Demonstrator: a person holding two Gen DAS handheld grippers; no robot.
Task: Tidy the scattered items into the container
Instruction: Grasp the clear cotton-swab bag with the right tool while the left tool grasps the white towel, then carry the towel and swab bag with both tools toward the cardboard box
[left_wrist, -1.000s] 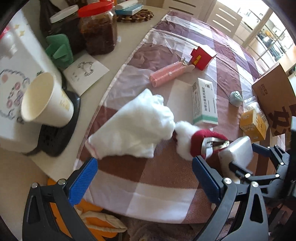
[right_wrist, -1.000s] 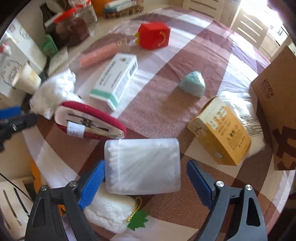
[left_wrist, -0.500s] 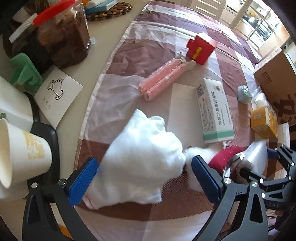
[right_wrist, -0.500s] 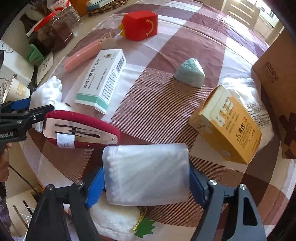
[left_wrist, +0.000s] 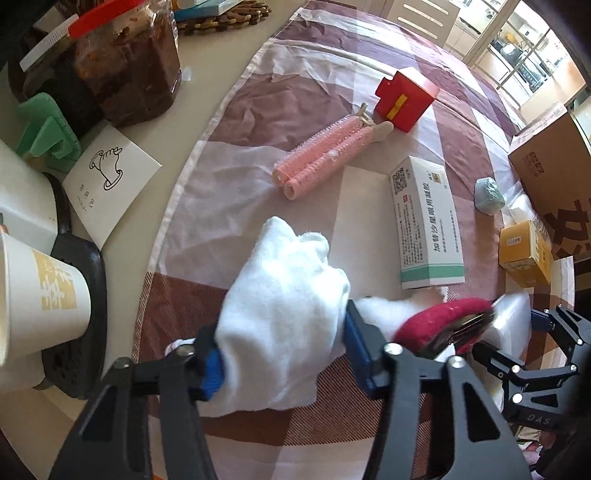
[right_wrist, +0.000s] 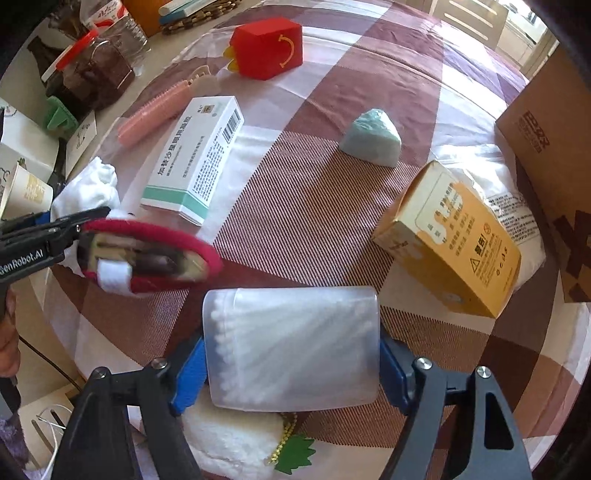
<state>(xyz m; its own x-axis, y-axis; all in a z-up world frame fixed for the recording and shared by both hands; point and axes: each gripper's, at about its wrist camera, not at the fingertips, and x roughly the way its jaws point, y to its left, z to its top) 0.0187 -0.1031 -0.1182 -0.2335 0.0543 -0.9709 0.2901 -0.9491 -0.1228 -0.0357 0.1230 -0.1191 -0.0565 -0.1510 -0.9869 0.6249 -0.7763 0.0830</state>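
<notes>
left tongs (left_wrist: 284, 354) closing on white cloth (left_wrist: 284, 306), wide open a second ago | right tongs (right_wrist: 291, 365) pinching cotton-swab tub (right_wrist: 291, 347) | both grabbed, ready to lift | cardboard box (right_wrist: 554, 155) far right on bench (right_wrist: 314, 221)

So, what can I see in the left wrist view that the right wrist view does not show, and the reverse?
Only left wrist: the left tool closing on the white cloth.
Only right wrist: the right tool gripping the cotton swab box, and the white fluffy item beneath.
Both: medicine box, red box, pink rollers, red clip.
</notes>
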